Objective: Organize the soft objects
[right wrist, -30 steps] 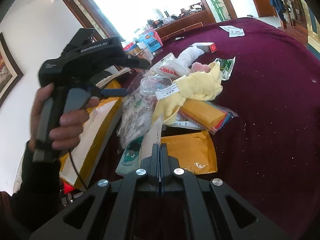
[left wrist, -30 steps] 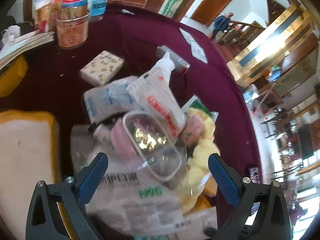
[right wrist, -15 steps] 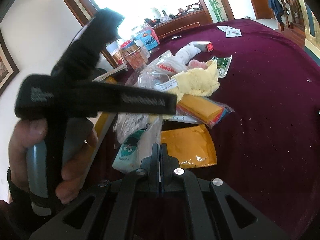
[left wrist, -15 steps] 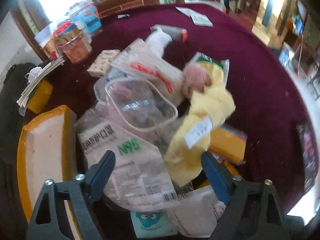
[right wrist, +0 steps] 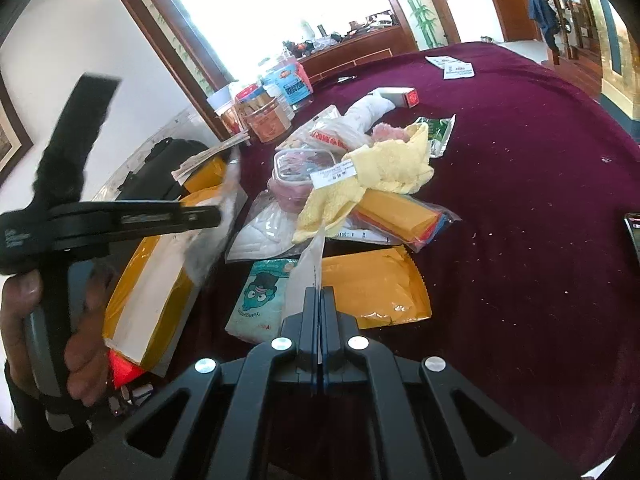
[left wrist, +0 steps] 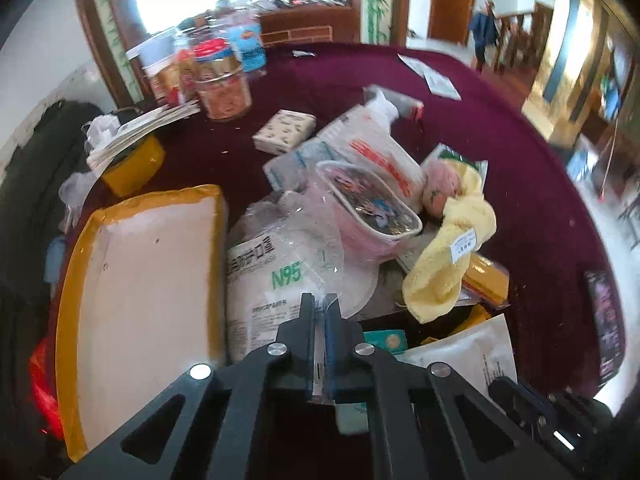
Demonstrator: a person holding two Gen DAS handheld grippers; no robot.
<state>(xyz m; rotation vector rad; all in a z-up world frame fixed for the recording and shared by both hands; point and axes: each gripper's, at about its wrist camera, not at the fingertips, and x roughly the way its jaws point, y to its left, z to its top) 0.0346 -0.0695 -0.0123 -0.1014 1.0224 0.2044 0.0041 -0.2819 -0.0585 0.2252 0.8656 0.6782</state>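
A heap of soft things lies on the maroon tablecloth (left wrist: 460, 128): a yellow towel (left wrist: 452, 256) with a white tag, a pink plush (left wrist: 438, 186), a clear pouch (left wrist: 368, 204) and packets. My left gripper (left wrist: 319, 304) is shut on the clear N95 mask bag (left wrist: 276, 276) at its near edge. In the right wrist view the left gripper's body (right wrist: 120, 220) is at the left with the bag hanging blurred from it. My right gripper (right wrist: 319, 294) is shut on a flat white packet (right wrist: 308, 264), held edge-on above an orange mailer (right wrist: 368, 284).
A large yellow-taped parcel (left wrist: 148, 304) lies left of the heap. Jars and snack tubs (left wrist: 216, 76) stand at the far side, with a tissue pack (left wrist: 284, 130) near them. Papers (right wrist: 452, 66) lie at the far edge. A phone (right wrist: 634, 228) is at the right.
My left gripper has closed on the N95 mask bag; its jaws were wide open before. It has drawn back toward the near left. My right gripper stays shut on the white packet.
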